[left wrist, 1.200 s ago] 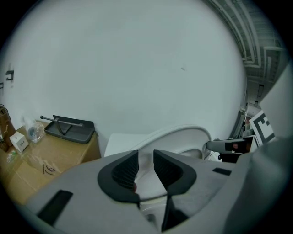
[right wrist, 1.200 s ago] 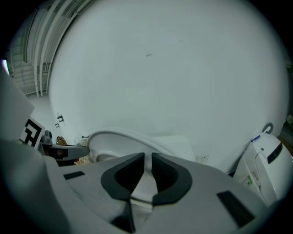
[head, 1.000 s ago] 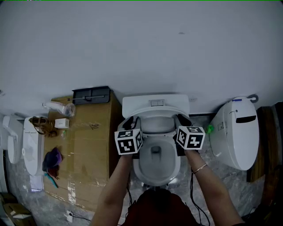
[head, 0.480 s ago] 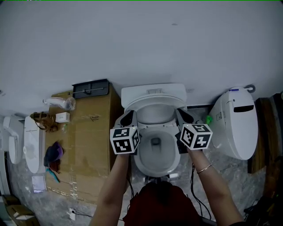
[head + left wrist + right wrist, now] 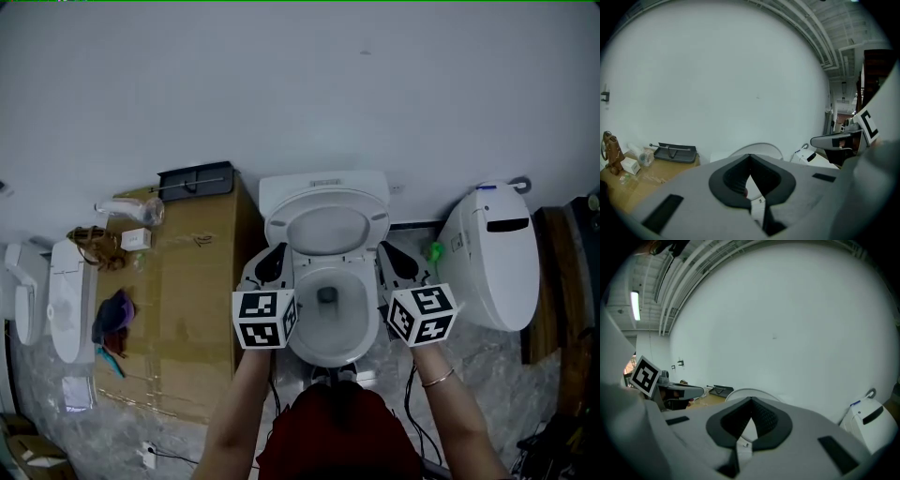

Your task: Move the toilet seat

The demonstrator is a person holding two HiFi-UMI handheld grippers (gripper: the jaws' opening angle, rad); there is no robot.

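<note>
Both left gripper [image 5: 750, 157], right gripper [image 5: 751, 400] fingers closed, seemingly empty, toilet bowl [image 5: 330, 356] head view only.

Glossy smooth toilet [image 5: 302, 345], matt brown cardboard box [image 5: 187, 309].

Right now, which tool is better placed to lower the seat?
Left, narrowly: left tool and right tool are shut beside the bowl, but the left looks closer to the raised toilet seat.
</note>
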